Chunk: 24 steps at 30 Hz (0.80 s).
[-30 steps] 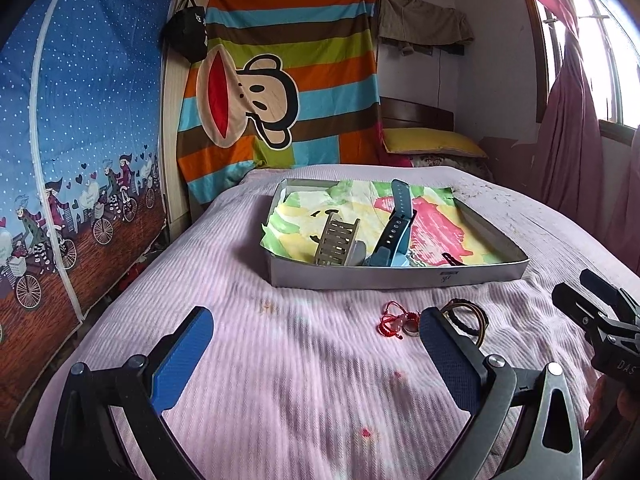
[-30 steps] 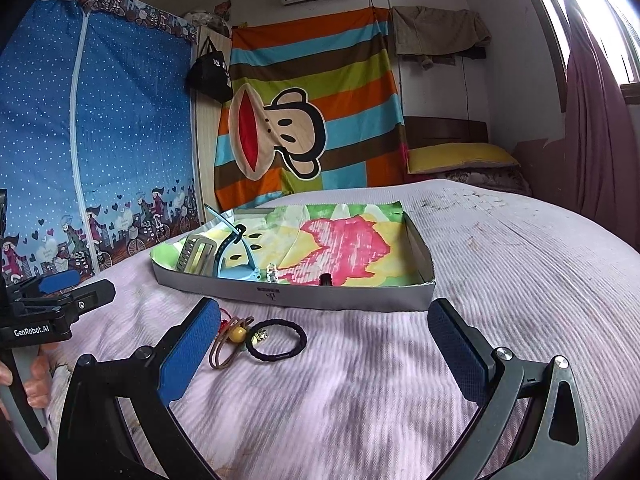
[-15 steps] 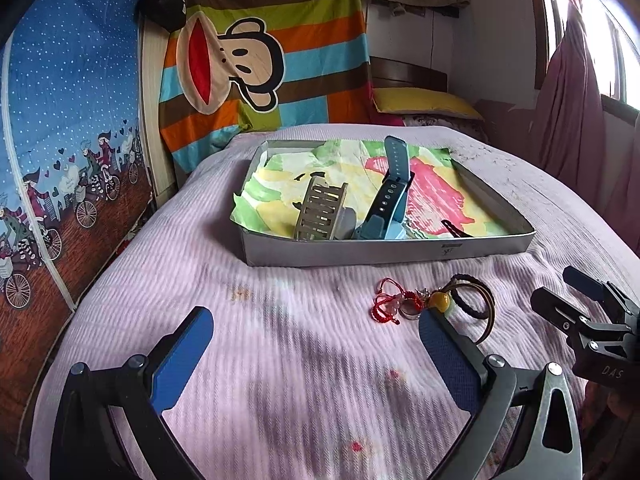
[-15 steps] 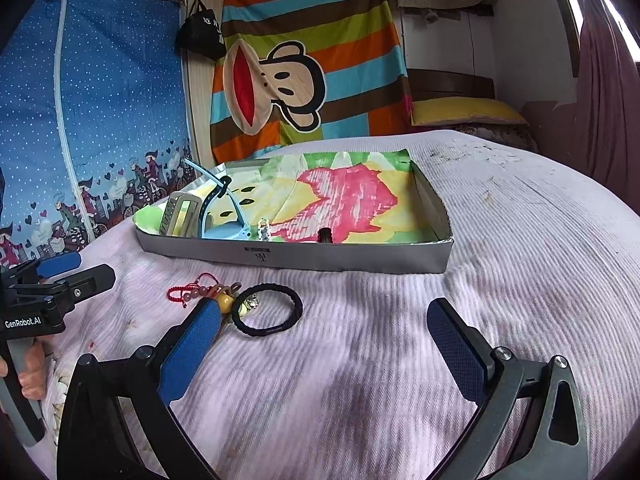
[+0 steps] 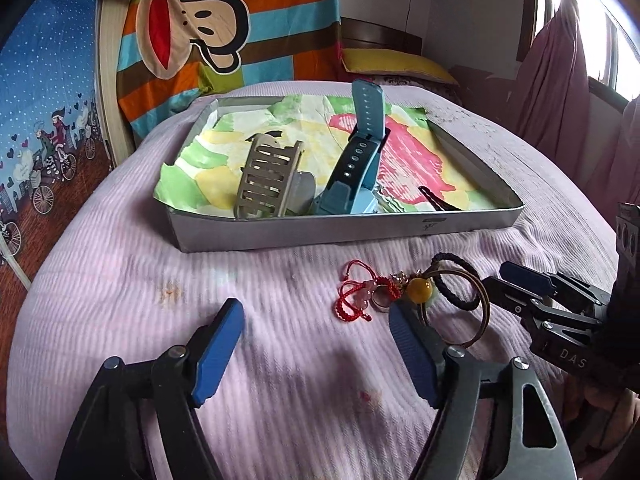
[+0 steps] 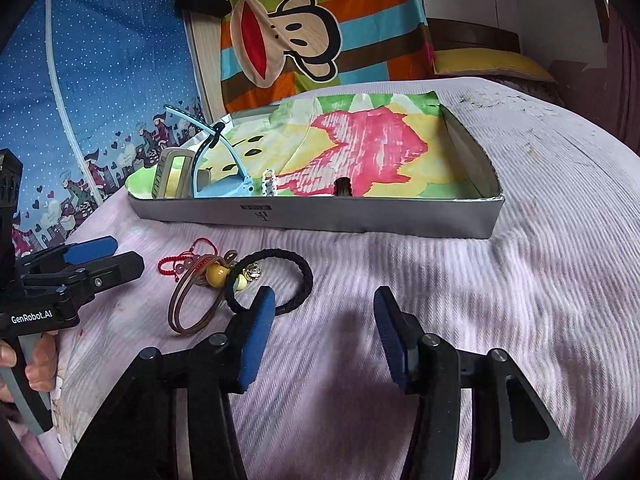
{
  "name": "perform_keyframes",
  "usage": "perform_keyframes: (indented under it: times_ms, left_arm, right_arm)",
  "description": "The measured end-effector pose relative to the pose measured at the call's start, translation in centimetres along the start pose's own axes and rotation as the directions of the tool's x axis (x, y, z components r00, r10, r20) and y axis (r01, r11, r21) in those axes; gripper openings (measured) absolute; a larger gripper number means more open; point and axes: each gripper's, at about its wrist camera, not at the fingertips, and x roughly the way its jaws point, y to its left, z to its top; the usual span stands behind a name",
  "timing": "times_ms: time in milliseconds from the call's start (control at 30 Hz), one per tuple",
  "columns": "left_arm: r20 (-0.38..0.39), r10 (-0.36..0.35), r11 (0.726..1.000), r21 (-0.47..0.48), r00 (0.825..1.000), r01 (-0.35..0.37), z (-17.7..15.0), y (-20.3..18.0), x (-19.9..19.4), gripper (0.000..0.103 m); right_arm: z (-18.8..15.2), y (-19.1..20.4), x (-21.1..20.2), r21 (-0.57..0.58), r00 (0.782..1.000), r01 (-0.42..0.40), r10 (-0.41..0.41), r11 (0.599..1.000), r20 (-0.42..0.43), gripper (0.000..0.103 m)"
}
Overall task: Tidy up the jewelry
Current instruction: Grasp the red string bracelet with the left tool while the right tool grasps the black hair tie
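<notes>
**Loose jewelry cluster, near side of tray**

Item: red cord bracelet (image 5: 352,296), yellow bead (image 5: 419,290), brown bangle (image 6: 196,300) and black hair tie (image 6: 276,280), tangled on the pink bedspread (image 5: 120,272), just near of the grey tray (image 5: 340,232).

Left gripper (image 5: 316,344): jaws closing, empty; cluster just beyond its right finger.

Right gripper (image 6: 320,336): jaws closing, empty; hair tie touches its left finger, so it is nearer. Bangle's long axis runs near-to-far.

Tray holds watch straps (image 5: 360,160); nothing bars the way.

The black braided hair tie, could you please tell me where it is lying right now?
The black braided hair tie lies on the pink bedspread before the grey tray, touching the yellow bead.
</notes>
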Motion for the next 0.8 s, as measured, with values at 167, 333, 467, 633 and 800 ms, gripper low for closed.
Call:
perform_keyframes:
  times_ms: [167,333,467,633,800]
  left_arm:
    - [-0.046,-0.038,0.999,0.000,0.998,0.038,0.4,-0.3,1.4,0.051]
    - [-0.066,-0.062,0.998,-0.001,0.996,0.062,0.4,-0.3,2.2,0.037]
    - [-0.066,-0.078,0.997,-0.004,0.995,0.077,0.2,-0.2,2.2,0.029]
    - [-0.069,-0.085,0.996,-0.001,0.994,0.085,0.2,-0.2,2.4,0.019]
    - [-0.065,-0.095,0.995,-0.011,0.993,0.095,0.1,0.0,2.4,0.009]
  right_arm:
    - [0.3,0.2,1.3,-0.011,0.999,-0.014,0.013,1.000,-0.032,0.031]
    - [0.5,0.2,2.1,-0.009,0.999,-0.022,0.022,1.000,-0.050,0.030]
    - [0.7,0.3,2.6,-0.010,0.998,-0.026,0.025,1.000,-0.056,0.027]
    - [0.6,0.2,2.9,-0.011,0.998,-0.028,0.027,1.000,-0.061,0.023]
    - [0.3,0.2,3.0,-0.008,0.997,-0.035,0.034,0.999,-0.064,0.013]
